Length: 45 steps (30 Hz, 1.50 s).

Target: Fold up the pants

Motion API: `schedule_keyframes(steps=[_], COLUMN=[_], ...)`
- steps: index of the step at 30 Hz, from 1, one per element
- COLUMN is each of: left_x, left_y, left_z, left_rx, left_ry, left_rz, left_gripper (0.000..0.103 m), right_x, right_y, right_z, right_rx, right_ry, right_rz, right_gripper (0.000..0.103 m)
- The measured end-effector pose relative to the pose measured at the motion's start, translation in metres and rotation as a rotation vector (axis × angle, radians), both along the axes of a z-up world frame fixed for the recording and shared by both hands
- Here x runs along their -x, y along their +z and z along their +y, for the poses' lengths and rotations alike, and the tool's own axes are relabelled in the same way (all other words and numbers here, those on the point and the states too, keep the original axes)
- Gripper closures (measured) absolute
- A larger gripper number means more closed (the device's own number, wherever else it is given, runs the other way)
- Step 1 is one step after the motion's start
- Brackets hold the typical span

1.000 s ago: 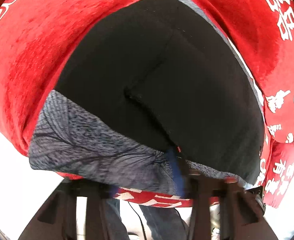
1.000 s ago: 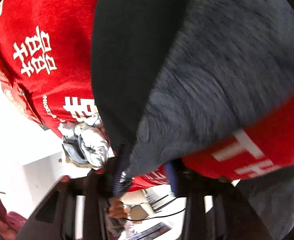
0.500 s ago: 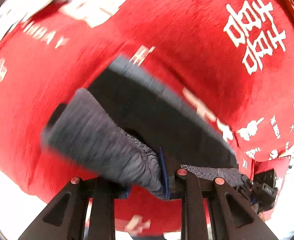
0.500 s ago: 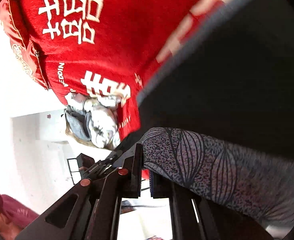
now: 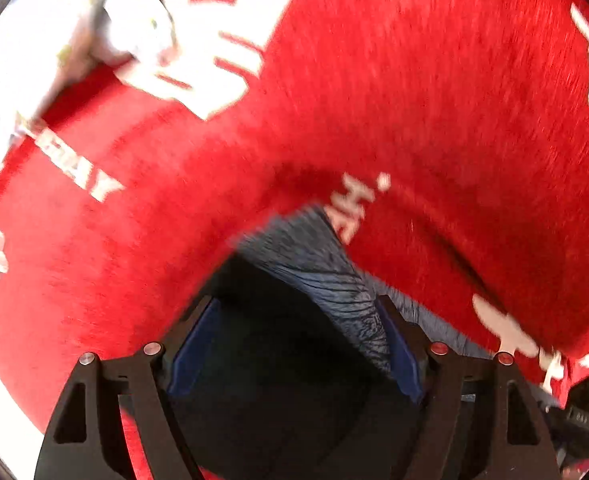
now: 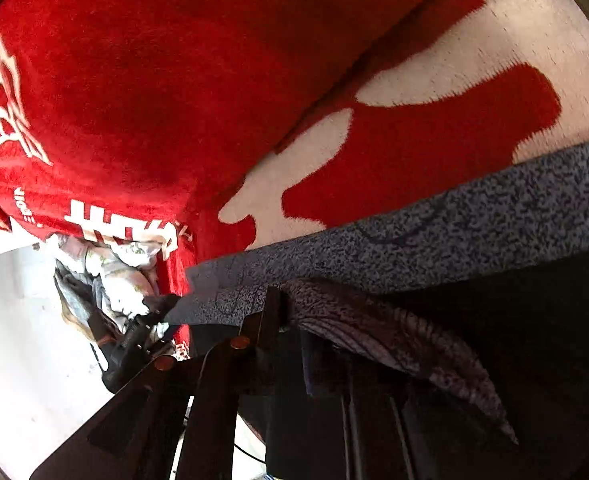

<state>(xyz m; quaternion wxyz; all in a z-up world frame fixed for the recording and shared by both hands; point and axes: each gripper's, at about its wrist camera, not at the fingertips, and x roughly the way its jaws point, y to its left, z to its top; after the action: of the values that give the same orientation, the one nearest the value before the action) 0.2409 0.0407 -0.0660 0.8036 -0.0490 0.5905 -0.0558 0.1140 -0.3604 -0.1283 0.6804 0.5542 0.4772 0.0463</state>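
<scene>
The pants (image 5: 314,264) are grey with a dark line print and a black inner side. They lie on a red blanket (image 5: 414,100) with white lettering. My left gripper (image 5: 294,344) is open just above them, blue pads wide apart, black cloth between the jaws and a grey fold against the right pad. In the right wrist view the pants (image 6: 454,224) run as a grey band across the blanket (image 6: 154,80). My right gripper (image 6: 290,316) is shut on a grey fold of the pants, low over the blanket.
A crumpled pile of pale clothes (image 6: 110,276) lies beyond the blanket's edge, with a white floor (image 6: 18,340) below it. A black device (image 5: 586,408) sits at the lower right of the left wrist view.
My left gripper has opened and let go of the pants fold it held. Both grippers have come down close to the blanket. The right gripper still holds its fold.
</scene>
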Motion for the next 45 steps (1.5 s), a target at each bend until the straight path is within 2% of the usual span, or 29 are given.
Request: schedule_keyframes(steps=[1, 2, 4, 5, 9, 11, 14, 18, 25, 29, 32, 34, 37, 40, 45], left_x=[0.0, 0.001, 0.008, 0.013, 0.053, 0.08, 0.123, 0.178, 0.251, 0.285, 0.308, 0.319, 0.332, 0.339, 0.356], left_y=[0.008, 0.017, 0.028, 0.029, 0.007, 0.001, 0.0, 0.003, 0.015, 0.018, 0.025, 0.026, 0.018, 0.001, -0.022], left_z=[0.004, 0.006, 0.005, 0.0, -0.034, -0.056, -0.093, -0.138, -0.201, -0.223, -0.226, -0.23, -0.247, -0.269, -0.291], left_rx=[-0.014, -0.032, -0.091, -0.111, -0.192, -0.166, -0.119, -0.035, 0.083, 0.141, 0.17, 0.18, 0.184, 0.183, 0.193], left_ry=[0.01, 0.013, -0.023, -0.059, -0.213, -0.284, -0.401, -0.579, -0.803, -0.835, -0.84, -0.855, -0.881, -0.887, -0.867], left_rz=[-0.015, -0.028, -0.039, -0.027, 0.057, 0.101, 0.122, 0.175, 0.186, 0.223, 0.235, 0.231, 0.251, 0.289, 0.38], left_gripper=[0.025, 0.025, 0.025, 0.025, 0.025, 0.025, 0.025, 0.025, 0.025, 0.025, 0.025, 0.025, 0.025, 0.025, 0.025], right_x=[0.002, 0.0, 0.003, 0.005, 0.023, 0.034, 0.062, 0.119, 0.277, 0.375, 0.431, 0.452, 0.472, 0.477, 0.457], right_y=[0.003, 0.008, 0.023, 0.032, 0.055, 0.062, 0.073, 0.083, 0.065, 0.043, 0.024, 0.01, -0.015, -0.027, -0.056], right_z=[0.001, 0.002, 0.003, 0.005, 0.015, 0.015, 0.005, -0.009, -0.023, -0.014, -0.003, 0.002, 0.004, 0.005, 0.007], right_rx=[-0.002, -0.002, -0.012, -0.007, 0.01, 0.008, 0.045, 0.075, 0.133, 0.17, 0.164, 0.142, 0.061, 0.008, -0.166], right_ry=[0.016, 0.03, 0.059, 0.068, 0.103, 0.103, 0.085, -0.002, -0.263, -0.406, -0.504, -0.536, -0.564, -0.565, -0.497], right_rz=[-0.004, -0.002, -0.03, -0.051, -0.097, -0.104, -0.116, -0.112, 0.032, 0.131, 0.177, 0.178, 0.179, 0.125, 0.032], right_gripper=[0.079, 0.064, 0.043, 0.04, 0.039, 0.038, 0.038, 0.038, 0.038, 0.038, 0.038, 0.038, 0.038, 0.038, 0.041])
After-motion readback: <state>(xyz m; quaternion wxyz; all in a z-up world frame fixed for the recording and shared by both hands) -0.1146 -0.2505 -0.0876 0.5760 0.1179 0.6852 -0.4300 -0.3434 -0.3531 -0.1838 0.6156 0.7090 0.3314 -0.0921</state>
